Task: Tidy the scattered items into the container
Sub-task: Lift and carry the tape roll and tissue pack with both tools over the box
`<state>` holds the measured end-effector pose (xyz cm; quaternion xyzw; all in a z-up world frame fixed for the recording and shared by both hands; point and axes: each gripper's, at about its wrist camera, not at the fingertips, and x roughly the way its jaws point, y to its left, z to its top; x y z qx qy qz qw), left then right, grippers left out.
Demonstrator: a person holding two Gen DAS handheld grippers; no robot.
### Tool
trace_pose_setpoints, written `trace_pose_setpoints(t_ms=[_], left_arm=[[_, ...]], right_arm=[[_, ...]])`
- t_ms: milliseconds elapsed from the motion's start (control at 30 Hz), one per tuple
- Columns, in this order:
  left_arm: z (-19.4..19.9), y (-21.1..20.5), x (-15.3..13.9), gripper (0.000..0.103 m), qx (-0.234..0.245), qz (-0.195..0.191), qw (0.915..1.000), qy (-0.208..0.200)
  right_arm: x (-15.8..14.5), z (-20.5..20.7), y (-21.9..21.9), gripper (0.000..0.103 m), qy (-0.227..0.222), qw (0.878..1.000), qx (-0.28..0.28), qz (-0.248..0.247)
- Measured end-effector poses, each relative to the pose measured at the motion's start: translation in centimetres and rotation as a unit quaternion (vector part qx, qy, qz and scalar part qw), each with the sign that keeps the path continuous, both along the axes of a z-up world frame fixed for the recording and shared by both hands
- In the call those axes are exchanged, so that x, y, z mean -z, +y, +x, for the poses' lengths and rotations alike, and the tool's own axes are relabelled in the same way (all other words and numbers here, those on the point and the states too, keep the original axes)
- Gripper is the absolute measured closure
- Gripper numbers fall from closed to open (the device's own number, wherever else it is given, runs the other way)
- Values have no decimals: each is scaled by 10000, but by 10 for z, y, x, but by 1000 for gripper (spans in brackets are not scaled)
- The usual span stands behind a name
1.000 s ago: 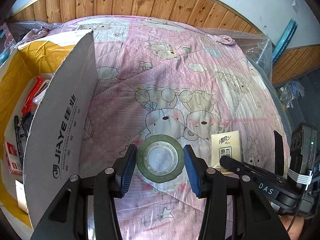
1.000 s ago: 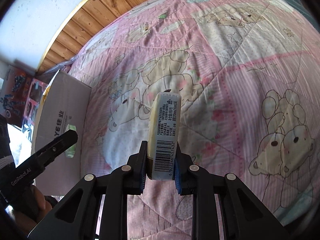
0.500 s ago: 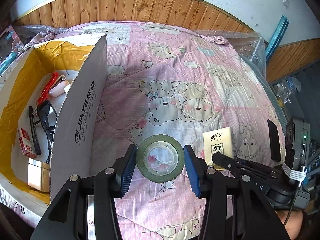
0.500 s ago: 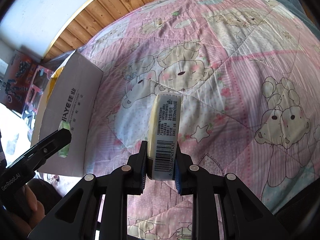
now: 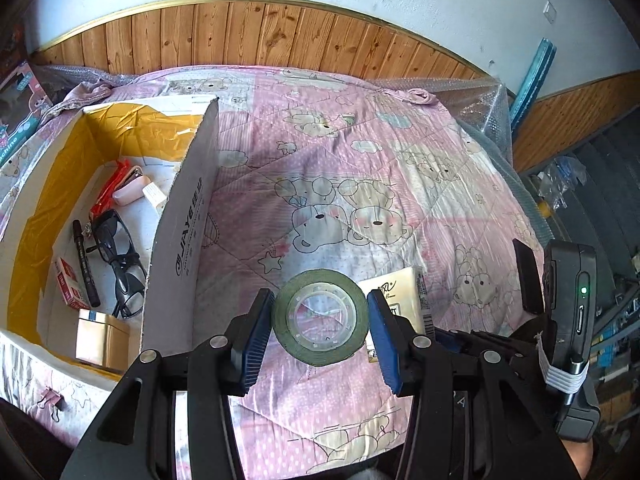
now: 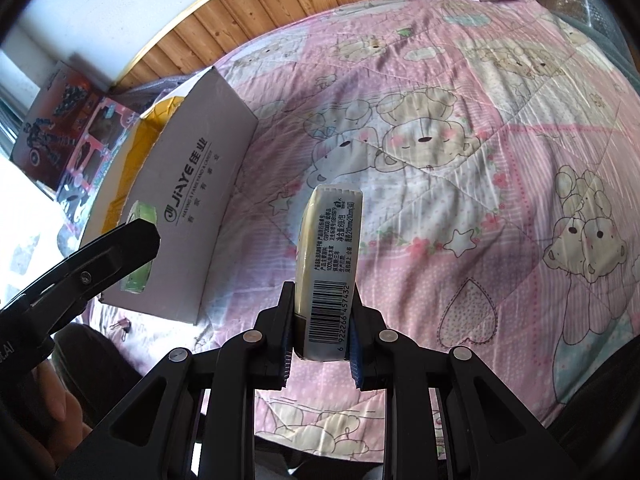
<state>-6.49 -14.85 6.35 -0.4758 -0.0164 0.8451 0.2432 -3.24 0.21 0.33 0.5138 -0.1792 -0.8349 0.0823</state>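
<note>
Left wrist view: the left gripper (image 5: 320,322) clamps a green tape roll (image 5: 320,318) at lower centre, the cardboard box (image 5: 182,236) open at left. Right wrist view: the right gripper (image 6: 320,342) pinches a tissue pack (image 6: 329,276) upright; both should clear the box's wall before releasing.

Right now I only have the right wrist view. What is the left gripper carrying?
Observer: A green tape roll, clamped between the left gripper's blue pads.
Operator: I only see the box's outside. Is there room inside?
Observer: Yes. The box shows bare floor at its far end, beyond the glasses.
Operator: And what sits in its near corner?
Observer: A gold carton, against the near wall.
</note>
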Motion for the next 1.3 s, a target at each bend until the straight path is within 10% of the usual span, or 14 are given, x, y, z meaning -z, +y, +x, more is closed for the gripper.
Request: trace_pose_setpoints(t_ms=[1300], left_arm=[[13,-156,-47,54,-1062,801,9907,295]], right_arm=[[-92,8,-125,80,810,9884,-1277,133]])
